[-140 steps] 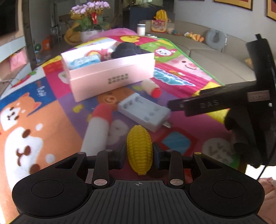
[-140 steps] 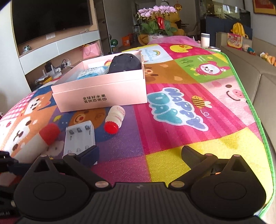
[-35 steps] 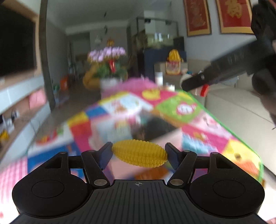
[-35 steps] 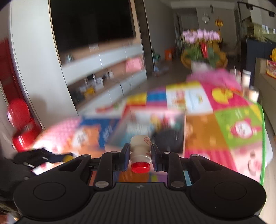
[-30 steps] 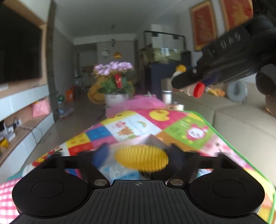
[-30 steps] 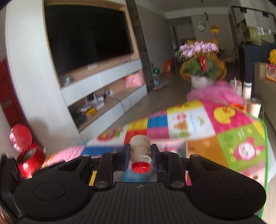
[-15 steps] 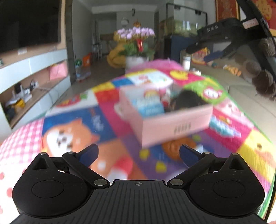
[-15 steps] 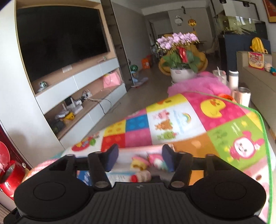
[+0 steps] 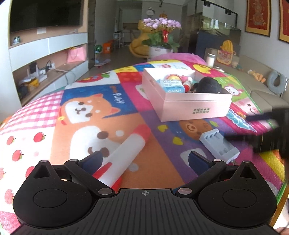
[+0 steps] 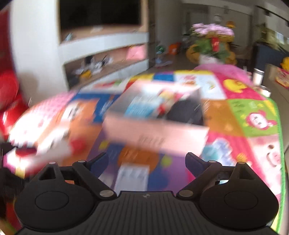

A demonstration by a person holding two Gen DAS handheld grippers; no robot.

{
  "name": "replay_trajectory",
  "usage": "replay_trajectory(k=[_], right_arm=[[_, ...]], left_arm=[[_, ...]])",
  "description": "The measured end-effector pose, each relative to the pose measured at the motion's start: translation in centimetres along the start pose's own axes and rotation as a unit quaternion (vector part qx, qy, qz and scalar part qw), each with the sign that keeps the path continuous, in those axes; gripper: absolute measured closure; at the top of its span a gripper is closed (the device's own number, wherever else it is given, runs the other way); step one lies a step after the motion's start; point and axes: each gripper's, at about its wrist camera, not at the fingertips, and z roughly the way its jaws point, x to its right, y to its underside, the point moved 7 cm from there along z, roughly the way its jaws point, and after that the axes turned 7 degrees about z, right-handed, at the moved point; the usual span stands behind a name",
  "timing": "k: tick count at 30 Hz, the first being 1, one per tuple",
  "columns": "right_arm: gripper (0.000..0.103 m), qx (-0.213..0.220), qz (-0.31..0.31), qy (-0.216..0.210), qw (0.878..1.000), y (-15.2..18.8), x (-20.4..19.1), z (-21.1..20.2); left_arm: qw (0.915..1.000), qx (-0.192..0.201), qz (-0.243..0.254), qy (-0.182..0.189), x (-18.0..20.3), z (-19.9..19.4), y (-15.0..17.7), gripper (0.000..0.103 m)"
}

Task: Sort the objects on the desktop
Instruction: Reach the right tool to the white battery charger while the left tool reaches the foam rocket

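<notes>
Colourful cartoon play mat (image 9: 101,115) carries the pink cardboard box (image 9: 187,106), now holding the dropped toys. Both claws gape empty, the right gripper (image 10: 147,162) having just opened over the grey battery charger (image 10: 132,175). Beside the left gripper (image 9: 145,159) lies the white-and-red foam tube (image 9: 124,153), probably next.

potted orchids (image 9: 161,23), television (image 9: 45,14), sofa (image 9: 260,86)

Corn and bottle gone from both claws (image 9: 145,158).

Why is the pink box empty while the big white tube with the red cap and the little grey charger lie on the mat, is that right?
Not quite: the pink box is not empty. The left wrist view shows a blue-and-white packet and a dark soft thing inside. The white tube and grey charger do lie on the mat.
</notes>
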Motion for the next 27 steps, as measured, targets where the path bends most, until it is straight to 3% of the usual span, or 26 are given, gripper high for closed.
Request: replay_trajectory(k=[4,11,15,17,19,22,24,27], right_arm=[[0.014,-0.009,-0.04,0.013,0.999,2.5,-1.5,0.4],[0.013,-0.033,-0.059,0.054,0.996,3.5,0.6,1.2],[0.012,0.008,-0.101,0.165,0.981,3.1,2.9,1.8],[0.012,0.015,-0.09,0.197,0.976,2.7,4.0,2.0],[0.012,0.007,-0.046,0.182,0.982,2.3,4.9,2.1],[0.004,-0.003,0.027,0.106,0.994,2.0,5.0,2.1],[0.0,-0.004,0.063,0.075,0.995,1.8,4.8,2.4],[0.0,-0.015,0.105,0.063,0.992,1.6,4.5,3.9]], left_arm=[[1.0,0.0,-0.003,0.001,0.0,-0.2,0.0,0.0],[1.0,-0.002,-0.006,0.0,0.2,-0.1,0.3,0.0],[1.0,-0.003,-0.004,-0.005,0.4,0.1,0.4,0.0],[0.9999,-0.002,-0.003,-0.01,0.4,0.2,0.5,0.0],[0.9999,0.002,0.0,-0.014,0.5,0.2,0.6,0.0],[0.9997,0.009,0.005,-0.021,0.8,0.2,0.6,0.0],[0.9995,0.011,0.011,-0.026,1.1,0.3,0.7,0.0],[0.9993,0.014,0.021,-0.029,1.6,0.3,0.8,0.0]])
